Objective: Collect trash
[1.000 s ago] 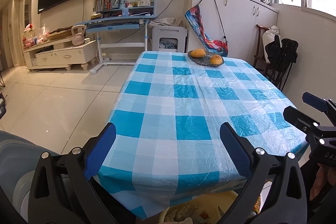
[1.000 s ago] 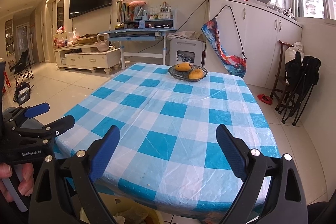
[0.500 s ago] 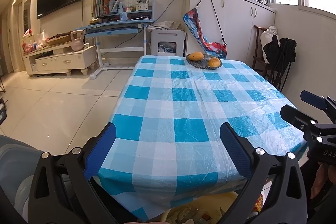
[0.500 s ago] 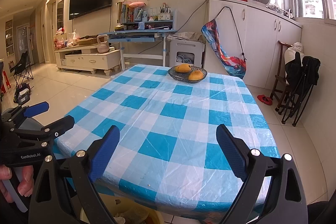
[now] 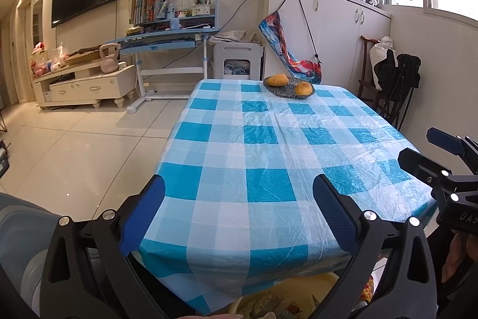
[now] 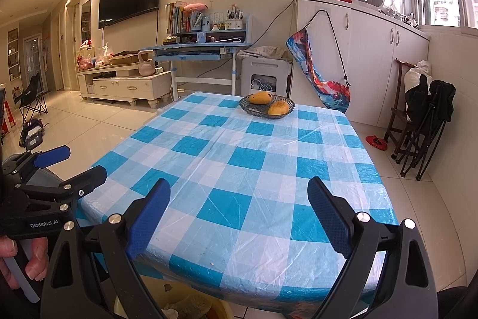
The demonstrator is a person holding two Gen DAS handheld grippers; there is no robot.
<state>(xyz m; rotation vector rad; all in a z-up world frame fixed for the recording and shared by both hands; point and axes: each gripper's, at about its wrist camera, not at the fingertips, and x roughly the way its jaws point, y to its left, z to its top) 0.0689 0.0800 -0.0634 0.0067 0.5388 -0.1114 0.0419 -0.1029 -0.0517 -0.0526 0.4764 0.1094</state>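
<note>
My left gripper [image 5: 239, 214] is open and empty, held over the near edge of a table [image 5: 263, 139] covered in a blue-and-white checked plastic cloth. My right gripper [image 6: 239, 211] is open and empty too, over the same edge further right. Each shows in the other's view: the right gripper [image 5: 416, 145] at the far right, the left gripper [image 6: 85, 162] at the far left with a hand on its handle. A yellow bin [image 5: 304, 286] holding crumpled scraps stands on the floor below the near edge. One tiny pale crumb [image 6: 211, 263] lies on the cloth [image 6: 245, 157].
A dark bowl [image 6: 266, 106] with two orange fruits sits at the table's far end. Folded black chairs [image 6: 424, 121] lean by the right wall. A blue desk [image 6: 203, 50], a white TV cabinet [image 6: 125, 85] and open tiled floor [image 5: 74, 145] lie to the left.
The left gripper's view has shifted slightly, and the table looks a little further off. The right gripper has barely moved. Both stay open with nothing in them.
</note>
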